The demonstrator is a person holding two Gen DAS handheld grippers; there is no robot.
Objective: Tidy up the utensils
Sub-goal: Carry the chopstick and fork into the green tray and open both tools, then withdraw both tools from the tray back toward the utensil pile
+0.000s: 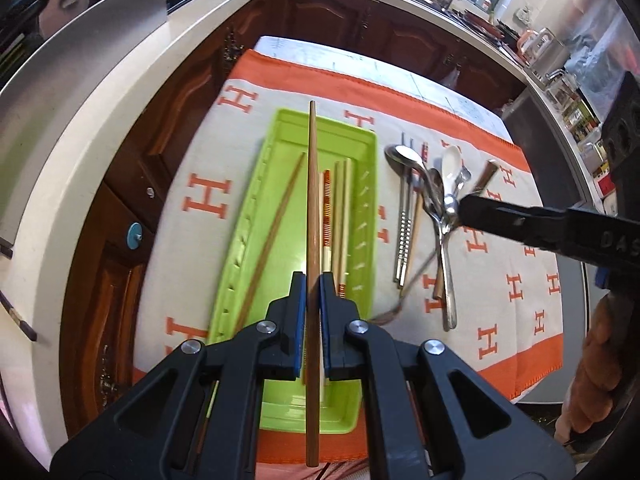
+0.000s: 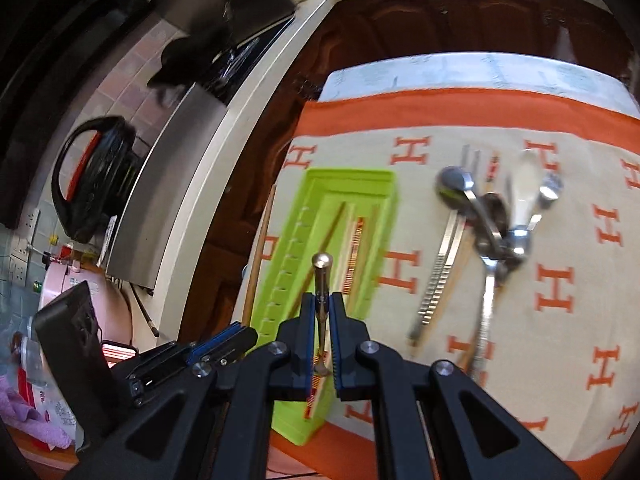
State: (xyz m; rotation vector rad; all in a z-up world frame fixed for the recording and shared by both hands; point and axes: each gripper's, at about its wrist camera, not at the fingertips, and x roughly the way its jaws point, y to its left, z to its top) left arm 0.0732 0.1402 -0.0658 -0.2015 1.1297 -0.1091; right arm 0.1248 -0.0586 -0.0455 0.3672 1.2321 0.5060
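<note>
Chopstick [image 1: 313,248] first, in the left wrist view: my left gripper [image 1: 313,300] is clamped on a plain wooden one, held above the green tray [image 1: 360,216]. Its long axis runs straight away from the camera, parallel to the tray's long sides, with the far tip over the tray's far end and the butt sticking back past the jaws. Below it in the tray lie other chopsticks [image 1: 340,216], mostly lengthwise, one of them slanting toward the left wall. To the right of the tray, on the H-patterned cloth [image 1: 208,200], sits the unsorted pile [image 1: 432,200] of spoons and metal chopsticks. My right gripper [image 1: 466,210] reaches in from the right edge, its tip over that pile. I judge this as the drop-off step for the left side: lower the chopstick, keep it in line with the others, then release.

Right wrist view: the right gripper [image 2: 322,312] is closed narrowly on a thin metal handle [image 2: 321,280] with a rounded end pointing away from the camera, roughly along the finger line. I cannot tell which utensil it is. It hangs over the near half of the tray [image 2: 384,216], with the pile [image 2: 492,232] blurred off to the right on the cloth [image 2: 560,320]. Where it belongs I cannot judge; the tray shows only chopsticks so far.
</note>
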